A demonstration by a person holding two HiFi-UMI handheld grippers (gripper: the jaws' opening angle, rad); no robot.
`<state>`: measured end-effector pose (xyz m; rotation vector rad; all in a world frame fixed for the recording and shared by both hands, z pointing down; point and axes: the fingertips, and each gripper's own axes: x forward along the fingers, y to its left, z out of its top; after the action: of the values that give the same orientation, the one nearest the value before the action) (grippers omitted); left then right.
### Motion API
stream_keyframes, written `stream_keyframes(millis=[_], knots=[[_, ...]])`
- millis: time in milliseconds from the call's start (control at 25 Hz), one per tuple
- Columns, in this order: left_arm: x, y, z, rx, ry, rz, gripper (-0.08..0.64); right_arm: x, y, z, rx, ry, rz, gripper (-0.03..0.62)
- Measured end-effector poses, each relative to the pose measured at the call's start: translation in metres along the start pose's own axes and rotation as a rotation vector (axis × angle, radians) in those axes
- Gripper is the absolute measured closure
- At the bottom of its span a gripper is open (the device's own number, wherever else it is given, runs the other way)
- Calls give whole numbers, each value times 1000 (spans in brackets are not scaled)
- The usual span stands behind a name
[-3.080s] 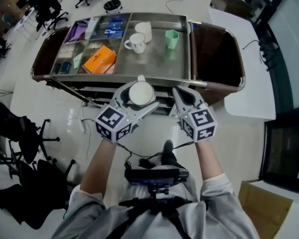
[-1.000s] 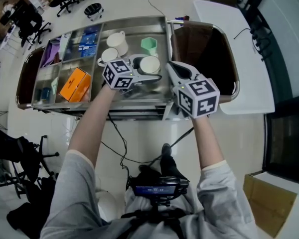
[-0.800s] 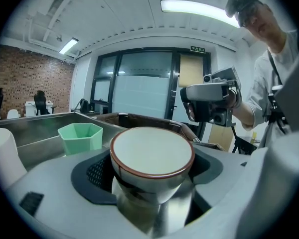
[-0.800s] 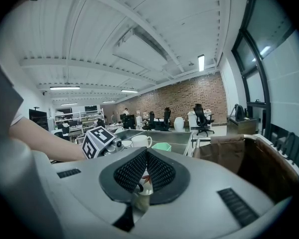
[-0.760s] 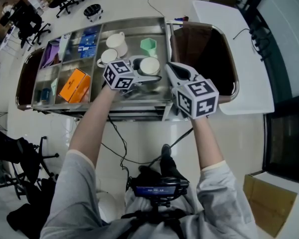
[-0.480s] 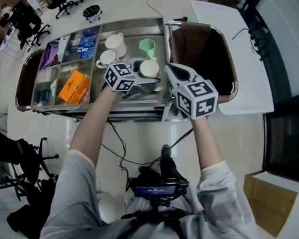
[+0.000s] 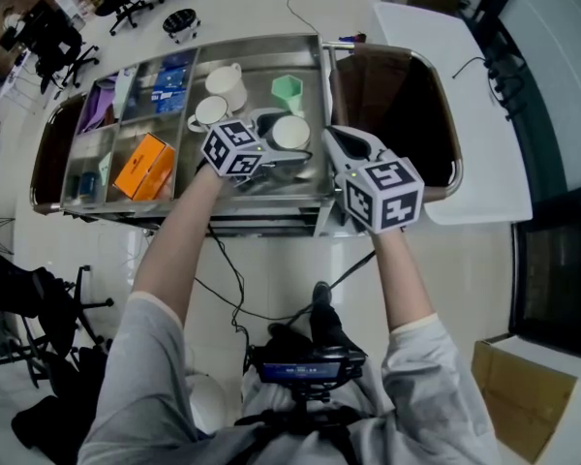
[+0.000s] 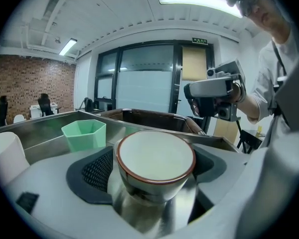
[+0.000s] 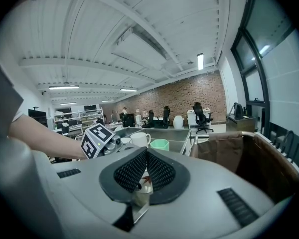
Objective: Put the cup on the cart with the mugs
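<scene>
While the left gripper (image 7: 287, 141) has its jaws spread wide, having just been opening, the brown-rimmed white cup (image 8: 154, 161) sits upright between them on the cart's steel tray (image 7: 271, 200), with neither pad pressing on it. It stands near the green cup (image 7: 289, 89) and two white mugs (image 7: 228, 83). The right gripper (image 7: 341, 143) hangs by the tray's edge, its jaws closed together on nothing.

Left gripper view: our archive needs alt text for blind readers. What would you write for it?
A white cup with a brown rim stands on the steel cart between the jaws of the left tool, which have just been opening. A green cup and a white mug stand behind it at left.
</scene>
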<state>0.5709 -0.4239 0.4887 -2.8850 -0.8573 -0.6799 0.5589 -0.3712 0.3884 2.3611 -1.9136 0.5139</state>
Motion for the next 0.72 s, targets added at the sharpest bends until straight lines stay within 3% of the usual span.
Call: stream_keyframes(millis=[160,400,720], knots=[[-8,-1,11,10,-13,7,91,-3,1,-2,2,-1,-1,584],[-32,-2,31,84,-3,48,91,-7,9,1,3,-11,3,584],[-106,-37,76,157,-82,170,91,-28,44,3,-30,-18,-6,584]])
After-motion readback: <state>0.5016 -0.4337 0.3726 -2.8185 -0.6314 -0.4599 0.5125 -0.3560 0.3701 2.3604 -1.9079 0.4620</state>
